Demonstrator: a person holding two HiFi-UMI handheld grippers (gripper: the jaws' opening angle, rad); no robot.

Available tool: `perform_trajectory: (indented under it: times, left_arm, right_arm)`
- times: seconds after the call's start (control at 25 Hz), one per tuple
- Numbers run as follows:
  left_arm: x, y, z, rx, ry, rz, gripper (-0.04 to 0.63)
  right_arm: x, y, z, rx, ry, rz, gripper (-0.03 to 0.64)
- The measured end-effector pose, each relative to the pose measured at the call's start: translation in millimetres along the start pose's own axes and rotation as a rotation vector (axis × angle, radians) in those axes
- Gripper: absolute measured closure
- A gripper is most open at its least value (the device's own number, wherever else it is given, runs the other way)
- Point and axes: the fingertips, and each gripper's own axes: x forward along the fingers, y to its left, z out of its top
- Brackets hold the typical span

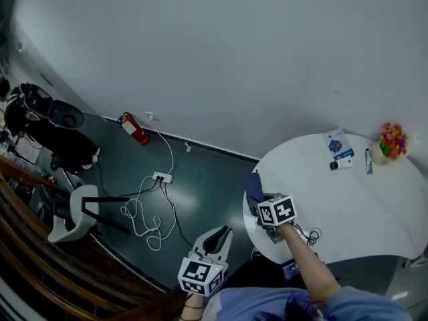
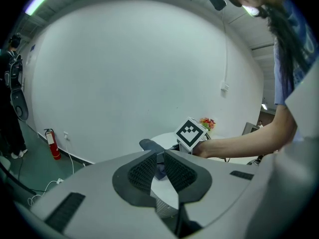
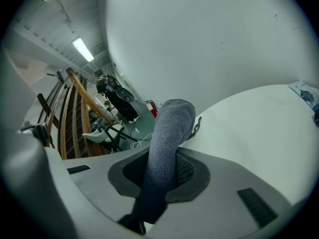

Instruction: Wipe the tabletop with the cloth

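The round white table [image 1: 348,206] fills the right of the head view. A dark blue-grey cloth [image 1: 253,184] hangs over its left edge, and my right gripper [image 1: 257,202] is shut on it. In the right gripper view the cloth [image 3: 169,133] rises as a thick roll out of the jaws of the right gripper [image 3: 162,168], with the tabletop [image 3: 259,128] beyond it. My left gripper [image 1: 217,236] is held low over the floor, left of the table. Its jaws are shut on nothing in the left gripper view [image 2: 158,163], where the cloth [image 2: 148,144] shows ahead.
A pot of coloured flowers [image 1: 392,141], a printed card [image 1: 336,143], a tube [image 1: 368,160] and a small bottle [image 1: 341,164] sit at the table's far side. On the floor are a fire extinguisher [image 1: 136,129], a power strip [image 1: 162,177] with white cable, and a white chair [image 1: 73,212].
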Motion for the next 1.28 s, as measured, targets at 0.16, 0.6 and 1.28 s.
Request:
perform_trajectory:
  times: [0.16, 0.6, 1.28]
  left_arm:
    - [3.7, 7.6, -5.0, -0.016, 0.004, -0.016, 0.554]
    - [53.1, -41.0, 15.2, 0.007, -0.006, -0.176, 0.554]
    - [157.4, -241.9, 43.0, 0.105, 0.018, -0.274, 0.554]
  right_arm:
    - [-4.9, -25.7, -8.8, 0.036, 0.020, -0.062, 0.548]
    - [-64.8, -107.6, -33.9, 0.120, 0.017, -0.205, 0.549]
    - [-229.9, -284.7, -102.9, 0.188, -0.030, -0.281, 0.548]
